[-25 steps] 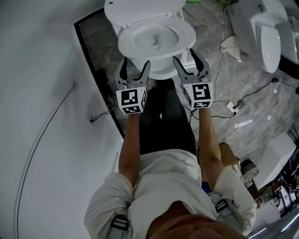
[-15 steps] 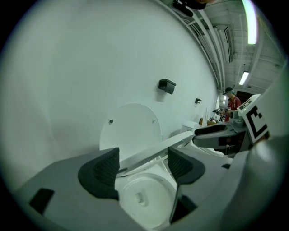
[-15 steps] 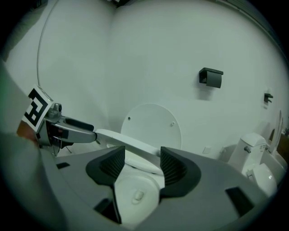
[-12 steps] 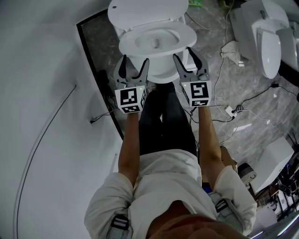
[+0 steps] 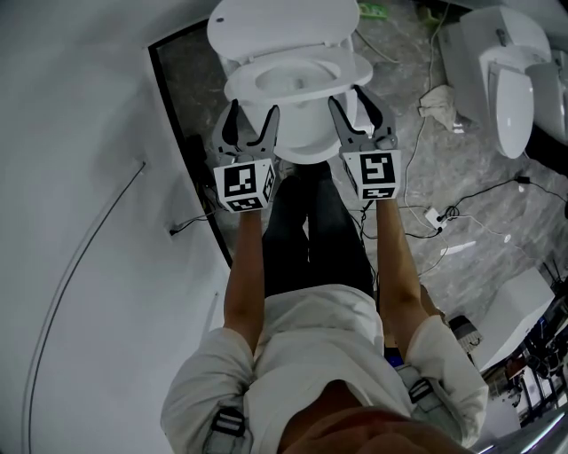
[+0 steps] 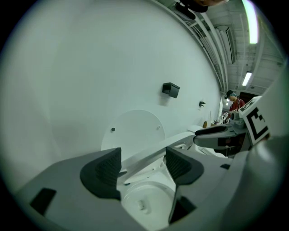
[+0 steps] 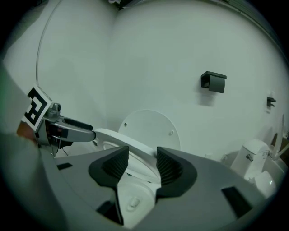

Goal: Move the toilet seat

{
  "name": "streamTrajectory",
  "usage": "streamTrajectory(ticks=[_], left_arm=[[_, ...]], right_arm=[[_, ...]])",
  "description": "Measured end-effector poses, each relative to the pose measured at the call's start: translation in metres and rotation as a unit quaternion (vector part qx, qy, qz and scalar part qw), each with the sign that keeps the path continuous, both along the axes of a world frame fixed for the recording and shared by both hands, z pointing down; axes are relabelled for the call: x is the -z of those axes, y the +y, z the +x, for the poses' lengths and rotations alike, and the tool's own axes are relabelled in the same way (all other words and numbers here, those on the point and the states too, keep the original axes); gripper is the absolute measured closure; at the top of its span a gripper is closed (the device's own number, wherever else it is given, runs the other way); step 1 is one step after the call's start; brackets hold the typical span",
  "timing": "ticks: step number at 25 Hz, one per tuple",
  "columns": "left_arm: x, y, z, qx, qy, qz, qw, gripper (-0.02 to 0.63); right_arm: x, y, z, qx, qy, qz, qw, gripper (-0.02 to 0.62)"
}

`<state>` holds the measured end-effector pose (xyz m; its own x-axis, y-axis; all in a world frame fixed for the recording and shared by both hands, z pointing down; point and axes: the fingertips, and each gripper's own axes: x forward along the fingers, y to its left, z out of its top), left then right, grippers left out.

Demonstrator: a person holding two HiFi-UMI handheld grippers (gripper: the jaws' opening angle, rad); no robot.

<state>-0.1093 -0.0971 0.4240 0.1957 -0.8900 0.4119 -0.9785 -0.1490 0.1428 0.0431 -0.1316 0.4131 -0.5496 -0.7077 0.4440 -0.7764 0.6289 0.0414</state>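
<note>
Two grippers work at the bowl's (image 5: 302, 142) front. My left gripper (image 6: 143, 167) and right gripper (image 7: 142, 164) are part-open, jaws just closing, with the toilet seat (image 5: 359, 69) rim between each pair, not visibly clamped. The seat sits over the bowl. I'd judge it stiff, slick, hinged behind, so pinch the front rim. Beyond, the lid (image 5: 284, 22) stands upright.
</note>
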Motion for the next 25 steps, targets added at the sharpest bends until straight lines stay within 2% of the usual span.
streamTrajectory(ticks=[25], left_arm=[[0.017, -0.063, -0.011, 0.021, -0.021, 0.022, 0.9993, 0.326]], right_arm=[[0.018, -0.064, -0.011, 0.007, -0.01, 0.025, 1.0, 0.4]])
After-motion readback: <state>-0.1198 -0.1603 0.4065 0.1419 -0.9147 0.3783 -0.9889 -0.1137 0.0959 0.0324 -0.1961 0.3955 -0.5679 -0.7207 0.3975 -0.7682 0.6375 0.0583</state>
